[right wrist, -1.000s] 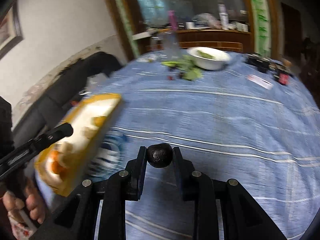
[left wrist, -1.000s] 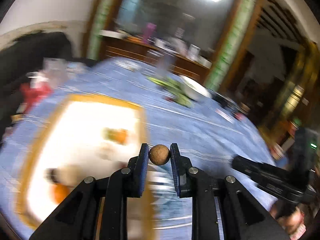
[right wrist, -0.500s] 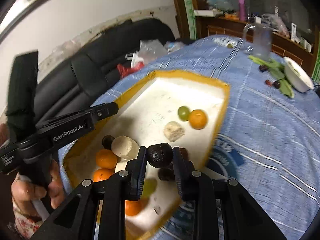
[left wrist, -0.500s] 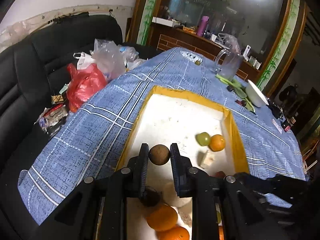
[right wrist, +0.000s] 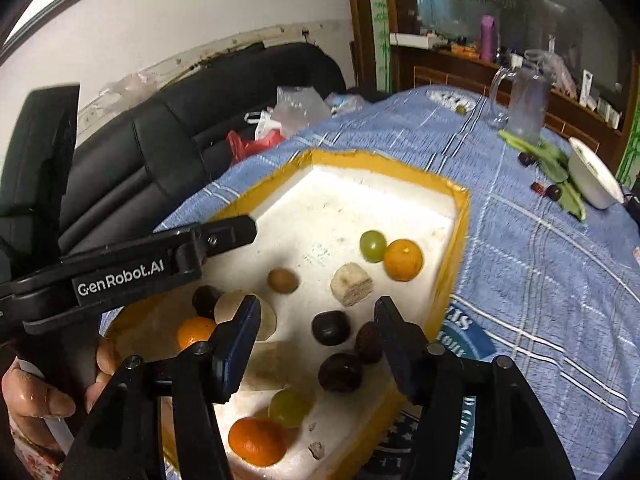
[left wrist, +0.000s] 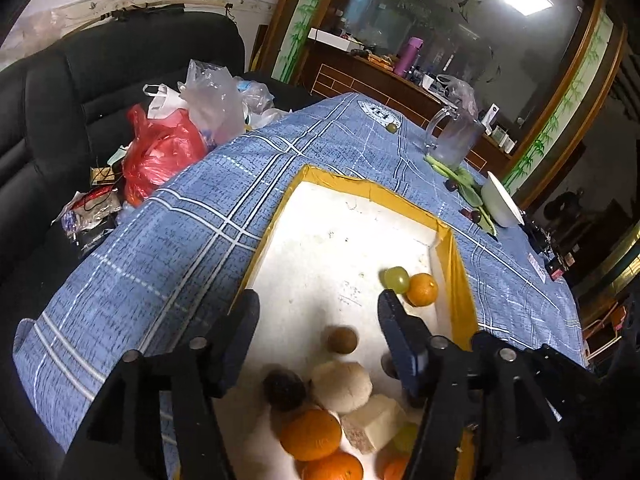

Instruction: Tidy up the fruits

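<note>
Beside tray, sofa, bags

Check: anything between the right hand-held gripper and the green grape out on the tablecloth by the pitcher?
Yes. The yellow-rimmed tray lies between the right hand-held gripper and that green grape; the glass pitcher stands just beside it. Nothing covers the grape.

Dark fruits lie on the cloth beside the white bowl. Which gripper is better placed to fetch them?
Probably the right. The right gripper is open and sits on the tray's side nearer the dark fruits and white bowl; the left gripper, also open, is across the tray.
</note>
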### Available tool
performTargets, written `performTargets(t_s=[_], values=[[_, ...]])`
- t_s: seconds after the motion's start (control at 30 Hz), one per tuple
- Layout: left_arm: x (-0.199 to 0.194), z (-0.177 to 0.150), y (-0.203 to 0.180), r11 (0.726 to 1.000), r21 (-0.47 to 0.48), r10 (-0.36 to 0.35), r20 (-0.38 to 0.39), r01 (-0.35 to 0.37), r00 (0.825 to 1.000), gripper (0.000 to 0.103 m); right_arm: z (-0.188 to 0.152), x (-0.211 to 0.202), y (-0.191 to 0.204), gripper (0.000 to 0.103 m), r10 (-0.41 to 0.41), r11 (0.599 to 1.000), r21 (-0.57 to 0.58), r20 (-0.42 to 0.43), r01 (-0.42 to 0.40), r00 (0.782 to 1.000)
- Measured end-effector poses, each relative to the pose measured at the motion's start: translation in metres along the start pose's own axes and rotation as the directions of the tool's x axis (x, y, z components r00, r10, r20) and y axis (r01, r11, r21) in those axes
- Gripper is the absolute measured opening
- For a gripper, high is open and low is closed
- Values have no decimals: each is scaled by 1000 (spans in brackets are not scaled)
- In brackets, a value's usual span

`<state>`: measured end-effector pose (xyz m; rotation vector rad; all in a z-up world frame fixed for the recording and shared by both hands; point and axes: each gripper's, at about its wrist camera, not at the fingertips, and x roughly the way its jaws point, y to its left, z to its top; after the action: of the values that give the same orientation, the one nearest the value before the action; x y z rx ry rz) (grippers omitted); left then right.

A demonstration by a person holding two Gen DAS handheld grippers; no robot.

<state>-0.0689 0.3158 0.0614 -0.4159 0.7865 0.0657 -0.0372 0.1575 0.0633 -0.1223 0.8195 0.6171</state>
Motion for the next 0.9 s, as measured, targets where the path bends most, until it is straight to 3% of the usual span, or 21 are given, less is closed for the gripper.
performTargets(t_s=[0.2, 0.27, 0.4, 0.47, 0.9], values=[[-34, -14, -26, 991, 57, 109, 125, -117, 986, 82, -17, -36, -23, 71, -54, 997, 66, 71, 50, 996], [-44, -20, -39, 982, 81, 155, 175, -171, 972, 90, -26, -47, -35, 71, -66, 992, 114, 84, 56, 994], [-58, -34, -66, 955, 118, 234, 257, -271, 938, 95, -43, -65, -54, 72, -99, 978, 192, 102, 78, 990], [-60, -42, -78, 945, 137, 253, 269, -297, 929, 97, -52, -72, -59, 73, -121, 974, 205, 107, 97, 987], [-58, -69, -124, 924, 229, 255, 222, -305, 941, 97, -89, -98, -74, 77, -169, 963, 233, 130, 135, 977]])
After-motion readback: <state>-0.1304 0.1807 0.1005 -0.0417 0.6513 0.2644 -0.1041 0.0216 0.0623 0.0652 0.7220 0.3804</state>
